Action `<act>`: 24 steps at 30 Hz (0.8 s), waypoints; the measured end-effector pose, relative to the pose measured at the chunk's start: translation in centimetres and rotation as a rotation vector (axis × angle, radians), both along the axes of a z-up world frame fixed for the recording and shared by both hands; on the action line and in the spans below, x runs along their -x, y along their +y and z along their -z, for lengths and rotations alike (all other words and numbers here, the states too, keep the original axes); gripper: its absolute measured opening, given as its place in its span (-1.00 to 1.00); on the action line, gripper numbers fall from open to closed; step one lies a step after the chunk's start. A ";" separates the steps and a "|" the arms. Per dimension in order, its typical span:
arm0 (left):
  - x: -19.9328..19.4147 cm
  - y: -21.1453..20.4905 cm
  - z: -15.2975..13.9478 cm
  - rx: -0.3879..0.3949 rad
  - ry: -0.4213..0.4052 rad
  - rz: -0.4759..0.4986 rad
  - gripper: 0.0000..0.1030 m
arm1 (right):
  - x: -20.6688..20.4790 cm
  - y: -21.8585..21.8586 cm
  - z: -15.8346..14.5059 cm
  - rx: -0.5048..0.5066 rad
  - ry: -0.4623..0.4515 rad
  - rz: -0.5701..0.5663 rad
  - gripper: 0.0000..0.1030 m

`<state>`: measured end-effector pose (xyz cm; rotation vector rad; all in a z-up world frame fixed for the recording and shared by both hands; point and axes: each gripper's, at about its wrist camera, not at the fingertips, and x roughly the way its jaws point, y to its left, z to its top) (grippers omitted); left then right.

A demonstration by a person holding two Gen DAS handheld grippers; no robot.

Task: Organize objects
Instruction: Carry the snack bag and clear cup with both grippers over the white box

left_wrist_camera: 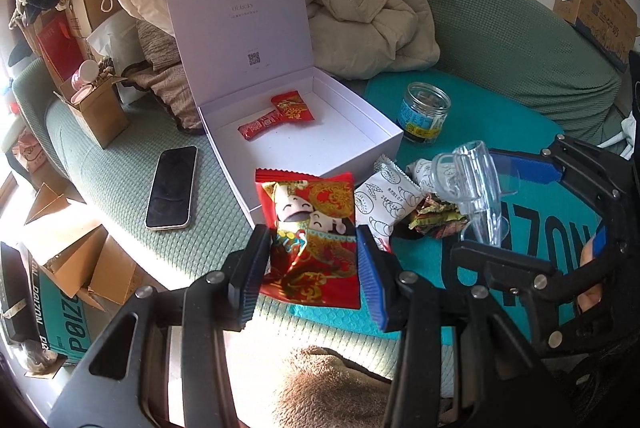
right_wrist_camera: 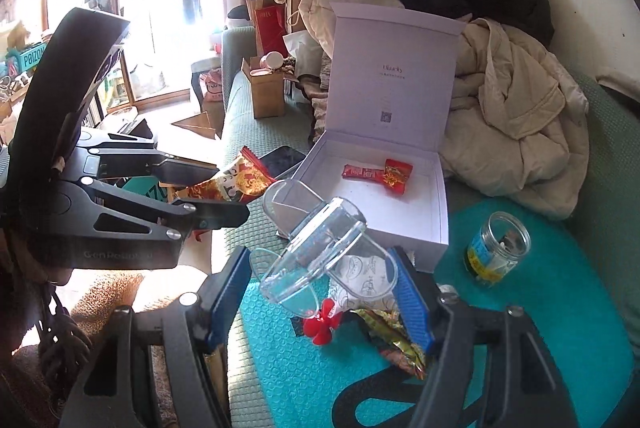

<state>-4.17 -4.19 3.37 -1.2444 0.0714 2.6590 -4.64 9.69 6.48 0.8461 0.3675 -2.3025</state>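
My left gripper (left_wrist_camera: 314, 268) is shut on a red snack packet (left_wrist_camera: 310, 228) with cartoon figures, held just in front of the open white box (left_wrist_camera: 384, 132). The box holds two small red packets (left_wrist_camera: 280, 114). My right gripper (right_wrist_camera: 320, 288) is shut on a clear plastic lid-like piece (right_wrist_camera: 316, 244), seen in the left wrist view too (left_wrist_camera: 472, 184), above the teal mat. The left gripper with its packet (right_wrist_camera: 228, 184) shows at the left of the right wrist view. Under the right gripper lie a white printed packet (left_wrist_camera: 384, 200), a green-gold packet (right_wrist_camera: 396, 340) and a small red propeller piece (right_wrist_camera: 320, 324).
A glass jar (left_wrist_camera: 424, 116) stands on the teal mat (right_wrist_camera: 560, 308) right of the box. A phone (left_wrist_camera: 170, 188) lies on the green sofa left of the box. Beige coats (left_wrist_camera: 360, 8), cardboard boxes (left_wrist_camera: 100, 116) and bags crowd the back and left.
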 end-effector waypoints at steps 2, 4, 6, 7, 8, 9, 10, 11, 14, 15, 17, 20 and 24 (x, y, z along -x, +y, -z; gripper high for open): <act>0.0 -0.3 -0.4 -0.005 0.010 -0.009 -0.19 | 0.3 -0.3 -0.5 0.002 0.016 -0.007 0.36; 0.1 -0.6 -0.8 -0.004 0.019 -0.019 -0.19 | 0.7 -0.6 -0.9 0.003 0.029 -0.010 0.36; 0.4 -0.9 -1.2 -0.003 0.023 -0.023 -0.19 | 1.0 -0.9 -1.3 0.010 0.036 -0.017 0.36; 0.5 -1.0 -1.3 -0.003 0.026 -0.026 -0.19 | 1.2 -1.0 -1.4 0.012 0.038 -0.020 0.36; 0.6 -1.1 -1.5 -0.003 0.029 -0.028 -0.19 | 1.3 -1.1 -1.4 0.013 0.040 -0.021 0.36; 0.8 -1.3 -1.6 -0.002 0.032 -0.030 -0.19 | 1.5 -1.3 -1.5 0.013 0.042 -0.022 0.36; 1.0 -1.4 -1.8 -0.001 0.035 -0.032 -0.19 | 1.6 -1.5 -1.6 0.013 0.043 -0.023 0.36; 1.2 -1.6 -1.9 0.000 0.037 -0.035 -0.19 | 1.8 -1.6 -1.7 0.014 0.044 -0.024 0.36; 1.9 -2.0 -2.0 0.001 0.041 -0.039 -0.19 | 2.6 -2.0 -1.8 0.012 0.049 -0.030 0.36; 2.2 -2.1 -2.0 0.000 0.041 -0.038 -0.19 | 2.9 -2.2 -1.7 0.011 0.051 -0.032 0.36; 2.8 -2.3 -1.9 0.000 0.040 -0.035 -0.19 | 3.6 -2.4 -1.6 0.012 0.044 -0.037 0.36; 3.9 -2.5 -1.6 0.000 0.031 -0.040 -0.19 | 4.8 -2.7 -1.4 0.013 0.036 -0.039 0.36; 5.4 -2.7 -1.1 -0.003 0.016 -0.042 -0.19 | 6.4 -2.9 -1.1 0.011 0.034 -0.042 0.36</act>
